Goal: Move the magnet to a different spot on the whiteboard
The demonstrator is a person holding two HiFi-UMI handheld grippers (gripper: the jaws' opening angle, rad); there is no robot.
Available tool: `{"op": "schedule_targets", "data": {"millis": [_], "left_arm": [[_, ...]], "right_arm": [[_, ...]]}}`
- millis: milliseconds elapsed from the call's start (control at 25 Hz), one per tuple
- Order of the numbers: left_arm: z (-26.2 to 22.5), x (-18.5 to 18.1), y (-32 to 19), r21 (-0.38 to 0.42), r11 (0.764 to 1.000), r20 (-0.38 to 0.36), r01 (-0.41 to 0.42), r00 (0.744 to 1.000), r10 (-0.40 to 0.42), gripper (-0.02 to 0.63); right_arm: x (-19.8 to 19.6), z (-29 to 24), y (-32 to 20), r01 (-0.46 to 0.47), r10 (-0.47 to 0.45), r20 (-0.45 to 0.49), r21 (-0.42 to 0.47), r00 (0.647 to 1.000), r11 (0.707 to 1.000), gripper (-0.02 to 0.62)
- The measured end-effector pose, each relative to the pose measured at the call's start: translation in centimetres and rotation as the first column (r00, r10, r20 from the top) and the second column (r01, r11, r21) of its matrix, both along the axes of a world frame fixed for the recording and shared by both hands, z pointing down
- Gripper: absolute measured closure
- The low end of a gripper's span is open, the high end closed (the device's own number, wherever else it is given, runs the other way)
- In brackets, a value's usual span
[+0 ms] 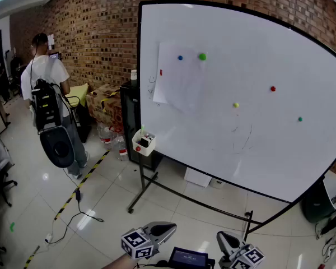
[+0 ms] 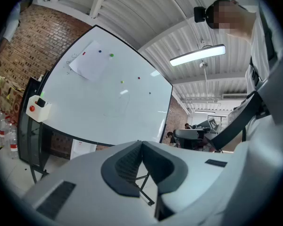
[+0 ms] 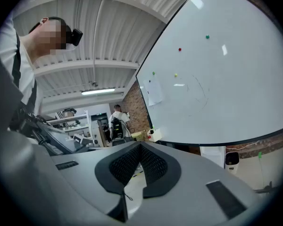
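Observation:
The whiteboard [image 1: 257,144] stands tilted on a wheeled frame ahead of me. Several small round magnets stick to it: blue [image 1: 180,57] and green [image 1: 202,56] on a paper sheet [image 1: 179,86], yellow [image 1: 235,105], red [image 1: 273,88] and another green [image 1: 300,119]. My left gripper [image 1: 169,227] and right gripper [image 1: 222,238] sit low at the bottom edge, well short of the board. Both are shut with nothing between the jaws. In the left gripper view the pads [image 2: 130,163] meet below the board [image 2: 94,107]; the right gripper view shows the same [image 3: 140,147].
A person with a black backpack [image 1: 47,102] stands at the left by the brick wall. A white box with a red button [image 1: 144,143] hangs at the board's lower left corner. The stand's legs [image 1: 143,192], a floor cable [image 1: 73,214] and a black bin [image 1: 319,200] lie around it.

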State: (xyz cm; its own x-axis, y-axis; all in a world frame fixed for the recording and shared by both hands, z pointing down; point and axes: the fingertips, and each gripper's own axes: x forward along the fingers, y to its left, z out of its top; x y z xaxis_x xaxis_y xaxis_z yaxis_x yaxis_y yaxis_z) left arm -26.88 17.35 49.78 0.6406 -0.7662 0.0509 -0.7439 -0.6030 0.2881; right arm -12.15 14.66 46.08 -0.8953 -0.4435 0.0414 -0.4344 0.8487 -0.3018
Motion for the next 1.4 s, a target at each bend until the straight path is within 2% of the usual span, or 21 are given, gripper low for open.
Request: {"op": "schedule_targets", "data": {"millis": [280,600,760,1000,1240,1400], "left_arm": [[-0.4,0.9,-0.2,-0.011,1.0,-0.003,-0.014,1.0,0.014,0.575],[1.0,-1.5,-1.6,-0.057,0.997,0.009,0.046,0.999,-0.045,0.575],[0.9,-2.1,-3.6,-0.053,0.996,0.037,0.072,0.997,-0.07,0.575],[-1.3,-0.7,-6.8,-0.046,0.996,0.061,0.073,0.996,-0.07,0.575],[-3.7,-0.5,-11.3,-0.015,0.994,0.098,0.104,0.99,-0.102,0.574],[-5.1,-1.2,-14.4,0.001,0.991,0.116,0.136,0.984,-0.136,0.575]], "right_arm": [[0.9,-0.3,-0.1,-0.021,0.021,-0.004,-0.008,1.0,1.0,0.58],[-1.3,0.7,-2.5,0.03,-0.031,-0.017,-0.022,0.999,0.999,0.58],[-1.2,0.3,-5.1,0.022,-0.022,-0.011,-0.033,1.0,0.999,0.58],[0.1,-0.2,-8.5,0.003,-0.003,-0.002,-0.051,1.0,0.999,0.58],[0.1,-0.1,-13.3,0.03,-0.029,0.005,-0.083,1.0,0.996,0.58],[-1.2,-1.6,-17.4,0.064,-0.064,0.007,-0.054,0.998,0.996,0.58]]}}
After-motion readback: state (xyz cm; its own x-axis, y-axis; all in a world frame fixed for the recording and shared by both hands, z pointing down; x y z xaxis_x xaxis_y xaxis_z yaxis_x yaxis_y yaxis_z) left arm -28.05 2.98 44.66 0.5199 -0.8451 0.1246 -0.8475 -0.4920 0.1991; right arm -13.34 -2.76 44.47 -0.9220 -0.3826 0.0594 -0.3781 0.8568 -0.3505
